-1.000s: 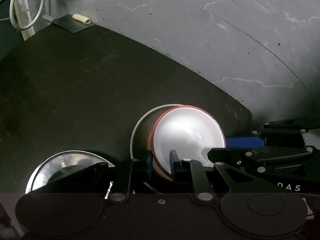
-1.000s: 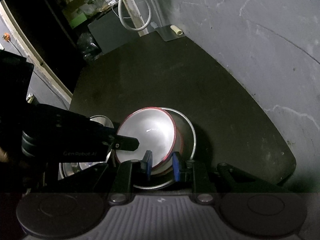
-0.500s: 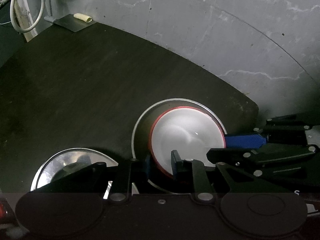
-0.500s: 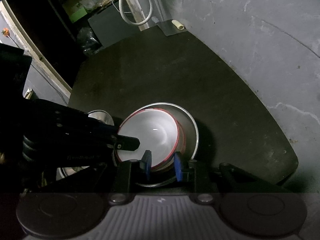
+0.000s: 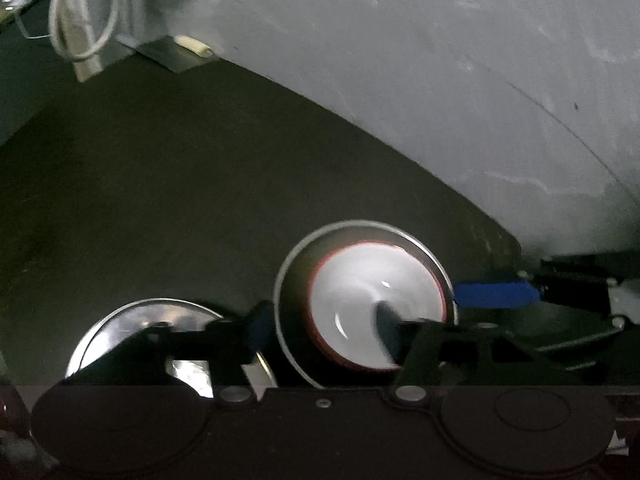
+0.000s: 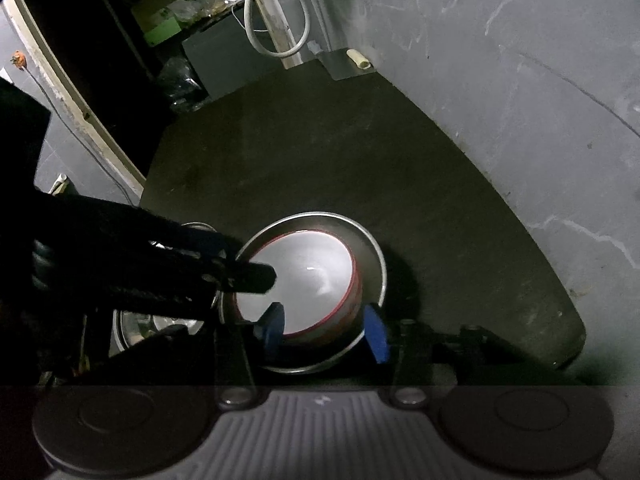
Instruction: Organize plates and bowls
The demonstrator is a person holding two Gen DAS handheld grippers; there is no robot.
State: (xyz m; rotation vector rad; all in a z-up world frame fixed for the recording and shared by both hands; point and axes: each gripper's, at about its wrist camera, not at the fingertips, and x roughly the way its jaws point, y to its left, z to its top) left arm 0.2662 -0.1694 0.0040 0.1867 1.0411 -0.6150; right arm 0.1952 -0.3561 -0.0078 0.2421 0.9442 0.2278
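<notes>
Two grippers, both mine, sit over one nested stack. My left gripper (image 5: 320, 328) has its fingers spread wide: one pad outside the steel bowl's near-left wall, the other hanging over the white inside of the red bowl (image 5: 376, 312), gripping nothing as far as I can tell. My right gripper (image 6: 326, 330) is spread too, its blue pads (image 6: 376, 334) straddling the near rim of the stack, one over the red bowl's interior, one just outside the steel bowl (image 6: 376, 256). The red bowl sits inside the steel one, off-centre toward my left gripper.

I judge the nesting as good as done, so the step is a clean let-go. I should lift both grippers straight up with fingers wide, so no pad catches a rim and tips the red bowl. The left view is blurred, so I should go slowly.

Just beyond my left gripper's left finger lies another steel dish (image 5: 156, 320), probably next. Farther off the dark table (image 6: 320, 152) runs to the grey wall (image 6: 500, 60), a white cable (image 6: 276, 20) hanging at the far corner.
</notes>
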